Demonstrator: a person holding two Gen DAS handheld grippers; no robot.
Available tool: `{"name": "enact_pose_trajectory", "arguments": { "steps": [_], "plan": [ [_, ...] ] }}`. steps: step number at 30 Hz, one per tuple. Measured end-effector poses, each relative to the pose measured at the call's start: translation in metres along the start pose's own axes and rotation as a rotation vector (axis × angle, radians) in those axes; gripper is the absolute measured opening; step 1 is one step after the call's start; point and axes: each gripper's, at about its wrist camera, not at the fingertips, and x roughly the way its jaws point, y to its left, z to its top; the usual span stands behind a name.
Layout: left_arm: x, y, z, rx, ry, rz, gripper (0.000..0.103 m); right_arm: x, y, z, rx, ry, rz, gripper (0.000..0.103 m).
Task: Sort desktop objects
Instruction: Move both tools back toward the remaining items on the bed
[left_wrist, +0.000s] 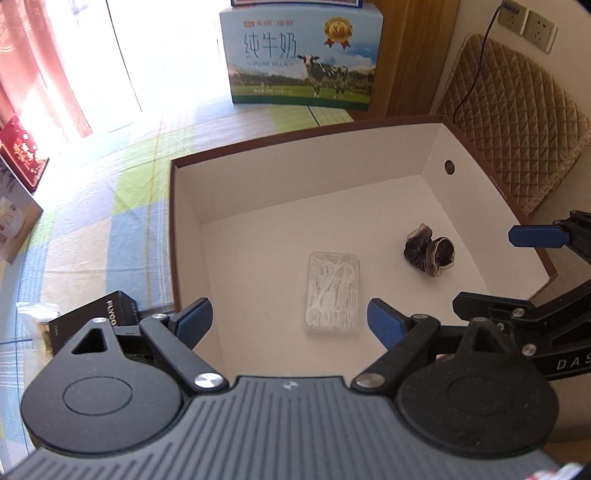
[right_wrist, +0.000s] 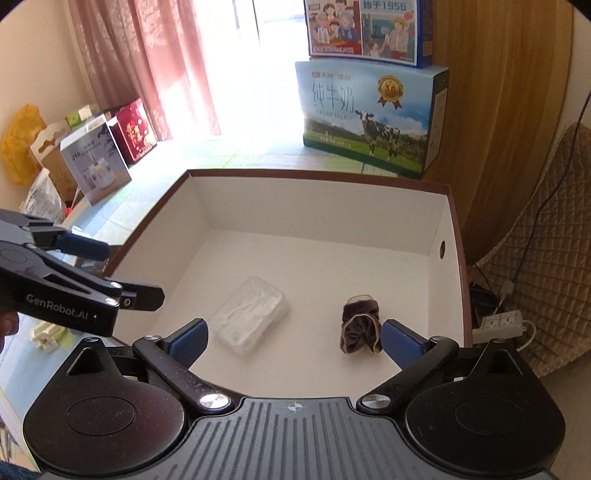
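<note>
Both grippers hang tilted steeply downward over an open, white-lined box (left_wrist: 436, 147) with a brown rim. Left gripper (left_wrist: 290, 323) has its blue-padded jaws spread wide with nothing gripped; seen between them, on the box floor below, lies a clear plastic case of floss picks (left_wrist: 333, 291), roughly midway between the box's side walls. Right gripper (right_wrist: 293, 341) is likewise spread wide and empty, and a dark scrunchie (right_wrist: 361, 324) sits on the floor just inside its right pad, not pinched. Case and scrunchie lie apart, the scrunchie nearer the wall with the round hole (left_wrist: 449, 167). Each tool's black linkage crosses the other's view at the side. Outside the box's left wall, a black carton (left_wrist: 92, 321) rests on the checked cloth (left_wrist: 110, 206); a milk carton (right_wrist: 373, 114) stands beyond the far rim.
</note>
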Motion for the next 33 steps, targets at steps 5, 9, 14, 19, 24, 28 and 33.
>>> {"name": "enact_pose_trajectory", "arguments": {
  "steps": [5,9,14,19,24,28,33],
  "plan": [
    [-0.018,0.008,-0.011,-0.003,-0.028,-0.004,0.089,-0.011,0.012,-0.005,0.03,-0.034,-0.027,0.101],
    [-0.031,0.018,-0.023,-0.006,-0.045,-0.022,0.092,-0.02,0.023,-0.012,0.053,-0.061,-0.034,0.101],
    [-0.048,0.036,-0.045,0.01,-0.074,-0.007,0.092,-0.029,0.04,-0.025,0.082,-0.086,-0.033,0.101],
    [-0.064,0.062,-0.065,0.001,-0.084,-0.007,0.092,-0.034,0.061,-0.036,0.091,-0.097,-0.046,0.101],
    [-0.076,0.084,-0.087,0.003,-0.09,-0.003,0.092,-0.037,0.082,-0.044,0.114,-0.102,-0.046,0.101],
    [-0.082,0.1,-0.104,0.002,-0.09,-0.008,0.092,-0.036,0.103,-0.051,0.11,-0.095,-0.03,0.101],
    [-0.091,0.12,-0.124,0.003,-0.098,-0.006,0.092,-0.027,0.132,-0.062,0.118,-0.07,0.02,0.101]
  ]
}}
